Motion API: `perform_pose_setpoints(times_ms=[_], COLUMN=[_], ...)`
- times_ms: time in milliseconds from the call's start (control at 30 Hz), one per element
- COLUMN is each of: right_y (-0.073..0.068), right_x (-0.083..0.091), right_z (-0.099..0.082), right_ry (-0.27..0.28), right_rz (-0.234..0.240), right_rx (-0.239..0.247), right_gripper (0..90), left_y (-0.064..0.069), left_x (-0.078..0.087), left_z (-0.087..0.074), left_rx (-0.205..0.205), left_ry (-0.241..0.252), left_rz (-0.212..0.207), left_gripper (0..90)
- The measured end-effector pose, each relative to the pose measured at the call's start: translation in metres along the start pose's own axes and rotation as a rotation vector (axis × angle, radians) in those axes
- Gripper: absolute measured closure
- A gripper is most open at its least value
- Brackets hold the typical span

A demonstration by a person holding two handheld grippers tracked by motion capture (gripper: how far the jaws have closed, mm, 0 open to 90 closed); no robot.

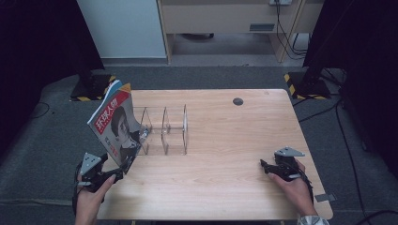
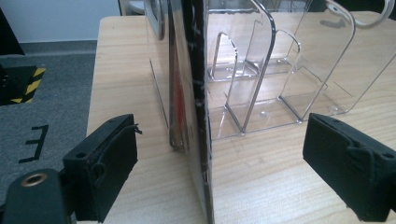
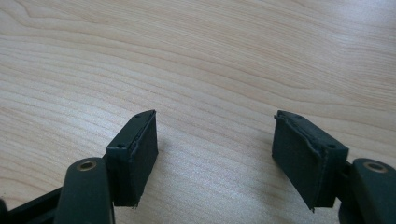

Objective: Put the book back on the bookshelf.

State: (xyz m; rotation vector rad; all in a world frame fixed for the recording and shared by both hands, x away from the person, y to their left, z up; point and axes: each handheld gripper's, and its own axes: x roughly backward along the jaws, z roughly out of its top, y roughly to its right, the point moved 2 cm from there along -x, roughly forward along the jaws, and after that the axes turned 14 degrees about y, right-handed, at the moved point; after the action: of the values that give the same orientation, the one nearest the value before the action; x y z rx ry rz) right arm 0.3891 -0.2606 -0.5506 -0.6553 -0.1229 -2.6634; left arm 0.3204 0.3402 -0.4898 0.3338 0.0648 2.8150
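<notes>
You are working at a light wooden bench standing on grey carpet. Black curtains are hanging at both sides, a pale cabinet is sitting against the far wall, and yellow-black striped stand bases are flanking the bench.

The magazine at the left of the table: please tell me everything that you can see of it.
The thin glossy magazine with a red-and-white cover shows a portrait and large white characters. It stands on its lower edge on the pale wooden table, tilted, at the left end of the clear acrylic divider rack. The left hand-held gripper has open jaws on both sides of its edge, not touching.
</notes>
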Motion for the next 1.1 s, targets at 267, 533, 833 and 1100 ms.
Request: perform_pose_setpoints(times_ms=[267, 533, 833, 1100], right_y=[0.0, 0.0, 0.0, 0.0], right_x=[0.0, 0.0, 0.0, 0.0], right_z=[0.0, 0.0, 0.0, 0.0], right_ry=[0.0, 0.0, 0.0, 0.0], right_rz=[0.001, 0.001, 0.002, 0.004], right_rx=[0.0, 0.0, 0.0, 0.003], right_gripper=[31.4, 31.3, 31.4, 31.4], left_y=[0.001, 0.0, 0.002, 0.01], left_x=[0.004, 0.006, 0.014, 0.024], left_z=[-0.007, -0.009, -0.014, -0.017], left_rx=[-0.025, -0.032, -0.04, -0.04], left_ry=[-0.027, -0.039, -0.057, -0.07], left_rz=[-0.008, -0.019, -0.036, -0.077], left_gripper=[9.2, 9.1, 9.4, 11.4])
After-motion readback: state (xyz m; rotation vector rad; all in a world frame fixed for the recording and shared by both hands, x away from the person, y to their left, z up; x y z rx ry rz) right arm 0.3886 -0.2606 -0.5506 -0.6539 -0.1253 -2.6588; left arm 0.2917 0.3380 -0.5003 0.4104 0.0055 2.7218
